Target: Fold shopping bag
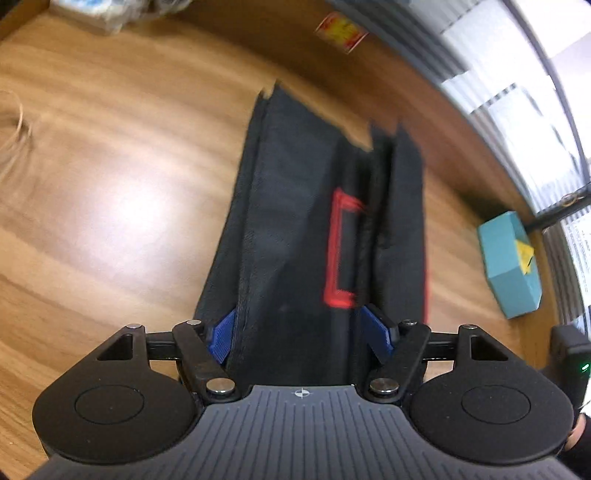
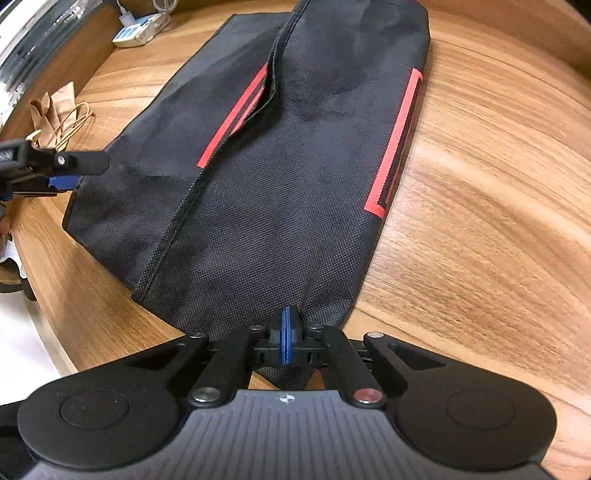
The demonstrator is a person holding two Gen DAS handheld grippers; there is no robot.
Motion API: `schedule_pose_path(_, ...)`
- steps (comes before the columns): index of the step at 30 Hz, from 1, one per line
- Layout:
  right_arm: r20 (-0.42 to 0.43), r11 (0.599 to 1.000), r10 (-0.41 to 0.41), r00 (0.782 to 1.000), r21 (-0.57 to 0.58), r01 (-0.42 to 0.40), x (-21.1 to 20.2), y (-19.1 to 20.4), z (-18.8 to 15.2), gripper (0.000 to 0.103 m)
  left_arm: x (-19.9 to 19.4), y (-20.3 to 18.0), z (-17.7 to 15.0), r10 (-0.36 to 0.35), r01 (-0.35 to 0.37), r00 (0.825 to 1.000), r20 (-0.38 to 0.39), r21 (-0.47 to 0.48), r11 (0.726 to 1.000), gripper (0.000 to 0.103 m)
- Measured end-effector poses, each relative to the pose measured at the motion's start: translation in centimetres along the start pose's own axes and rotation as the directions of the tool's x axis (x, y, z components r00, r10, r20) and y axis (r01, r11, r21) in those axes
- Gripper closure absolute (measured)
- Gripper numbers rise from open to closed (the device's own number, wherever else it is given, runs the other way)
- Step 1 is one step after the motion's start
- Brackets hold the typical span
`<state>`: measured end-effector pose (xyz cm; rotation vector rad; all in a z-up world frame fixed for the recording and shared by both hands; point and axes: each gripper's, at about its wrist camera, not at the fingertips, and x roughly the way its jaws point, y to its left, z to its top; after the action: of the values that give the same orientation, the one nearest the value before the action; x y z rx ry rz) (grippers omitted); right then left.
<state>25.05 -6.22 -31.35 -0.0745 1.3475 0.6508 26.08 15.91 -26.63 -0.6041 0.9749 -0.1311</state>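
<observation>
**Bag folded lengthwise on bench; one end pinned, other end straddled**

Wood-grain bench (image 2: 480, 184) carrying a black shopping bag (image 2: 258, 177) with red trim, lying flat as a long, narrow, layered strip. Clutter sitting well apart from it: brown paper bag (image 2: 55, 110) and power strip (image 2: 136, 29) at one side, teal box (image 1: 509, 262) at the other.

Right gripper (image 2: 285, 332): jaws closed tight, pads meeting, pinching the near corner of the bag's end. Left gripper (image 1: 299, 332): jaws standing wide, blue pads flanking the strip's other end, not pressing on it, fabric lying between them.

Judging the step: lining up a grasp for the next fold, end towards end.

Risks from here:
- Closing the left jaws on only the upper layers, leaving lower ones behind and opening the lengthwise fold.
- Loose flap along the central seam gaping during a lift, spoiling alignment.
- Thin corner hold on the right slipping under tension, letting the strip skew.
- Stiff non-woven cloth springing back if released without pressing.
</observation>
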Motion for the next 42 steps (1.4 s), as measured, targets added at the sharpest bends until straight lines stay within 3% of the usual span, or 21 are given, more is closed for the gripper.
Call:
schedule_pose_path(4, 0.005, 1.0, 0.001, 1.0, 0.014, -0.001, -1.0, -1.2, -0.6, 0.103, -1.6, -4.0, -0.1, -0.122, 0.12, 0.992, 0.009, 0.105, 0.987, 0.026)
schedule_pose_path(7, 0.007, 1.0, 0.006, 1.0, 0.015, -0.006, -0.9, -1.2, -0.6, 0.103, -0.1, -7.2, -0.4, -0.171, 0.181, 0.983, -0.07, 0.202, 0.962, 0.024)
schedule_pose_path(12, 0.012, 1.0, 0.019, 1.0, 0.024, -0.02, -0.8, -1.5, -0.6, 0.103, 4.0, -10.4, -1.3, -0.251, 0.291, 0.95, -0.187, 0.238, 0.927, 0.024)
schedule_pose_path(14, 0.018, 0.999, 0.024, 1.0, 0.03, -0.025, -0.8, -1.7, -0.7, 0.103, 5.9, -10.9, -1.3, -0.265, 0.316, 0.936, -0.231, 0.218, 0.924, 0.023)
schedule_pose_path(17, 0.043, 0.998, 0.037, 0.998, 0.052, -0.039, -0.8, -2.1, -1.0, 0.103, 9.7, -10.8, -1.2, -0.308, 0.364, 0.897, -0.318, 0.134, 0.922, 0.022)
schedule_pose_path(22, 0.111, 0.993, 0.068, 0.991, 0.087, -0.078, -1.0, -3.2, -1.9, 0.103, 11.9, -9.2, -0.6, -0.364, 0.408, 0.849, -0.384, 0.038, 0.912, 0.022)
schedule_pose_path(25, 0.142, 0.99, 0.074, 0.987, 0.108, -0.09, -1.0, -3.7, -2.3, 0.103, 13.5, -8.5, -0.5, -0.359, 0.404, 0.827, -0.434, 0.012, 0.915, 0.022)
schedule_pose_path(28, 0.167, 0.992, 0.075, 0.983, 0.09, -0.091, -1.3, -3.8, -2.5, 0.103, 14.9, -8.2, -1.0, -0.279, 0.352, 0.824, -0.493, 0.06, 0.934, 0.022)
schedule_pose_path(31, 0.135, 0.993, 0.098, 0.986, 0.057, -0.107, -2.8, -4.3, -2.5, 0.097, 15.1, -8.4, -1.4, -0.269, 0.354, 0.824, -0.499, 0.081, 0.932, 0.022)
schedule_pose_path(34, 0.075, 0.997, 0.058, 0.995, 0.052, -0.062, -5.1, -5.5, -1.9, 0.094, 15.1, -8.5, -1.5, -0.265, 0.349, 0.829, -0.493, 0.085, 0.933, 0.022)
schedule_pose_path(38, 0.169, 0.997, 0.027, 0.985, 0.063, -0.039, -10.1, -7.4, 0.1, 0.1, 14.8, -8.7, -2.0, -0.252, 0.341, 0.844, -0.474, 0.113, 0.933, 0.022)
schedule_pose_path(40, 0.232, 0.996, 0.078, 0.97, 0.021, -0.085, -11.3, -7.9, 4.0, 0.101, 14.6, -8.7, -2.2, -0.248, 0.339, 0.849, -0.466, 0.119, 0.933, 0.022)
schedule_pose_path(42, 0.246, 0.98, 0.197, 0.949, -0.024, -0.197, -10.4, -7.6, 8.1, 0.101, 14.3, -8.7, -2.2, -0.24, 0.33, 0.856, -0.458, 0.125, 0.936, 0.022)
